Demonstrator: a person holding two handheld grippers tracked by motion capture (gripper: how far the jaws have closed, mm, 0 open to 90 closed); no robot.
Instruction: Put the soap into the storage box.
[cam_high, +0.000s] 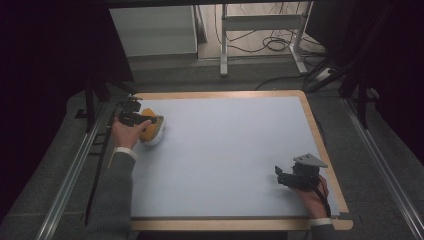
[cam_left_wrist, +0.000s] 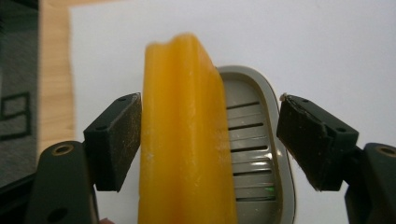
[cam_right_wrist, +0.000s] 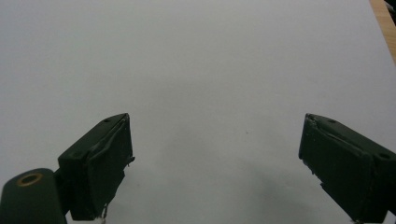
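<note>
So the orange soap bar (cam_left_wrist: 184, 140) is sitting in a grey slotted soap dish (cam_left_wrist: 252, 140), standing on edge along one side of it, and the whole thing is parked at the far left corner of the pale blue table mat (cam_high: 225, 155), right by the wooden edge. The left gripper (cam_left_wrist: 208, 140) is right over the dish with its jaws spread wide around the bar; one pad is just beside the soap, the other is well clear, so it's released, not gripping anything. The right gripper (cam_right_wrist: 215, 158) is near the mat's near right corner, well apart from the dish, jaws also spread with just bare mat between them.
</note>
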